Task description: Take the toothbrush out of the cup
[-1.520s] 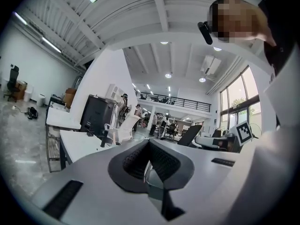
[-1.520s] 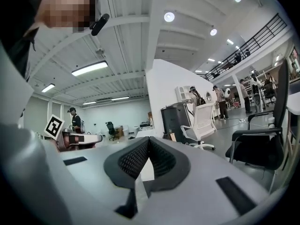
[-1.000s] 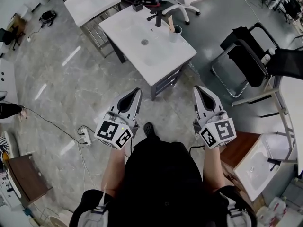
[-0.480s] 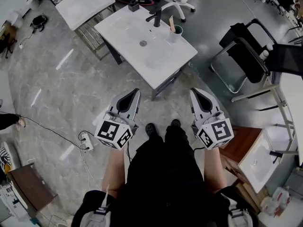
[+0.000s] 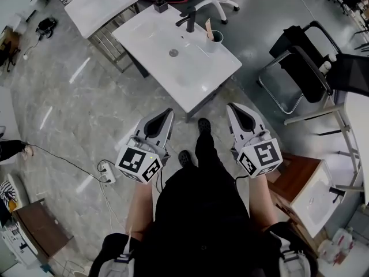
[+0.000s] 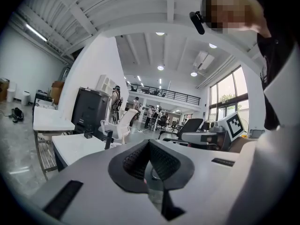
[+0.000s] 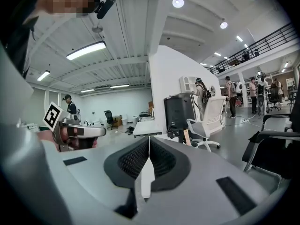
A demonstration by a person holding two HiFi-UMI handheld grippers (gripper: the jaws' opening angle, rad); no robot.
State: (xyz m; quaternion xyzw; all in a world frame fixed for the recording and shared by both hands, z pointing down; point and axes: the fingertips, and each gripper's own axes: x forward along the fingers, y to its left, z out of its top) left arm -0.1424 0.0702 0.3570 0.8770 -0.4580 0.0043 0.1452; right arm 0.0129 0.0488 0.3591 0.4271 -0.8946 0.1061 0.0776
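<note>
The toothbrush (image 5: 208, 27) stood in the clear cup (image 5: 214, 40) beside the tap on the white washbasin (image 5: 190, 79), well ahead of both tools. The left gripper (image 5: 166, 114) and right gripper (image 5: 233, 107) were closed and empty. The brush was probably light, stiff and thin, best pinched by its protruding top.

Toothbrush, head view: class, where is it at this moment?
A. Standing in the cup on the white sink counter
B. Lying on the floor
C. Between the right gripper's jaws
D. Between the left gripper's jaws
A: the toothbrush stands in the cup near the faucet on the sink counter, while the left gripper and the right gripper are short of the counter with nothing between their jaws.
</note>
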